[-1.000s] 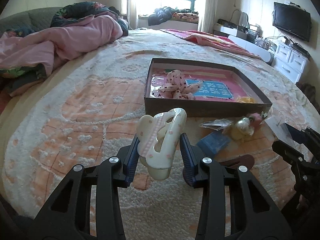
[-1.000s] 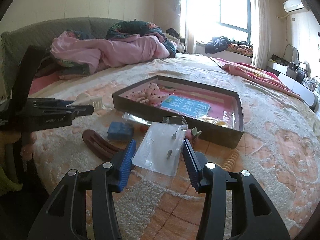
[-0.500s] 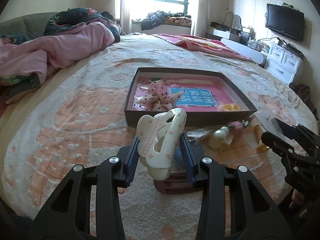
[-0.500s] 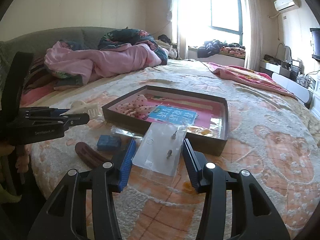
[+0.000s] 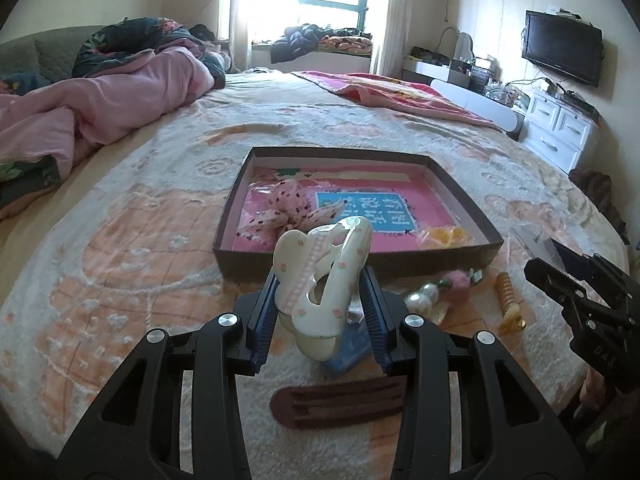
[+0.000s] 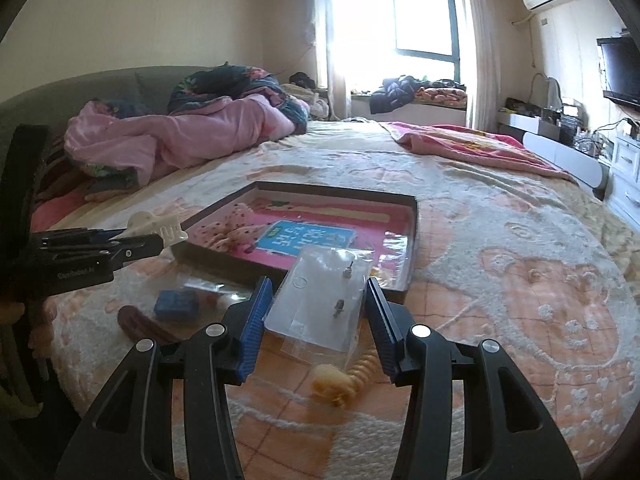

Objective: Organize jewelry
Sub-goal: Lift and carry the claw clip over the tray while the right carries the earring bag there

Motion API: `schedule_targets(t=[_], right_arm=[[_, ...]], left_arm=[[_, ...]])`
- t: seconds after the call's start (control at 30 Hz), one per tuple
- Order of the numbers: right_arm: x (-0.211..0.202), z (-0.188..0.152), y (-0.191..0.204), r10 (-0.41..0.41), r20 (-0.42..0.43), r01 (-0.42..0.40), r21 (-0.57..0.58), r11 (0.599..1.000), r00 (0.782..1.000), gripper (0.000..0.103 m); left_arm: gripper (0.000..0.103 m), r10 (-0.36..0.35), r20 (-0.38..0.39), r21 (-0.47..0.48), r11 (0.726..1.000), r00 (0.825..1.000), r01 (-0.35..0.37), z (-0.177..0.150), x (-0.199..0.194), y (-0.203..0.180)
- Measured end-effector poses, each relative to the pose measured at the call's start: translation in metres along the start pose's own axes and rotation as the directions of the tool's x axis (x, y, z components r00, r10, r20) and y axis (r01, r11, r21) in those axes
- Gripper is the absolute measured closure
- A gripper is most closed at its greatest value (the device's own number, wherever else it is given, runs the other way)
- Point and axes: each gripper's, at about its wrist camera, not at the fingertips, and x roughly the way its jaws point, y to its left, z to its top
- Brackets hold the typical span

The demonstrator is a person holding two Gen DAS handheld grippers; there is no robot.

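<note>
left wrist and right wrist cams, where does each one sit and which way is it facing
Left wrist: on the left gripper, facing the window across the bed; its fingers clamp a cream hair claw; the right gripper enters at right.
Right wrist: on the right gripper, facing likewise; it pinches a clear earring packet; the left gripper enters at left.
Shared: the brown tray.

The right tongs (image 6: 318,308) hold a clear bag (image 6: 320,304) with two small earrings inside. Just past it, a dark box (image 6: 410,240) sits on the bed (image 6: 500,240). At the left, the left tongs (image 6: 150,242) hold a white hair clip (image 6: 158,228). A blue pad (image 6: 176,305) and a brown clip (image 6: 144,326) lie near the bed's front edge.
</note>
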Motion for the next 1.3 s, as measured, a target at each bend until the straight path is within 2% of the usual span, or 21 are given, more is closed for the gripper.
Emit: schedule_targets(t=[0.27,0.8,1.1,1.3], right_arm=[[0.008,0.007,-0.020,-0.033,-0.005,0.034,0.043,0.998,0.999,0.057],[0.027,0.034,-0.038,-0.070,0.013,0.070,0.030,0.997,0.997,0.057],[0.054,0.049,-0.044,-0.069,-0.011,0.069,0.001,0.998,0.998,0.057],[0.076,0.056,-0.053,-0.076,-0.040,0.076,0.003,0.997,0.996,0.057]], left_arm=[[0.072,-0.034,0.008,0.018,0.999,0.999,0.033,0.015,0.017,-0.014],[0.072,-0.065,0.007,0.027,0.998,0.998,0.065,0.037,0.049,-0.030],[0.072,-0.082,-0.009,0.010,0.997,0.997,0.082,0.043,0.068,-0.032],[0.072,-0.069,-0.024,0.015,0.997,0.997,0.069,0.044,0.083,-0.031]])
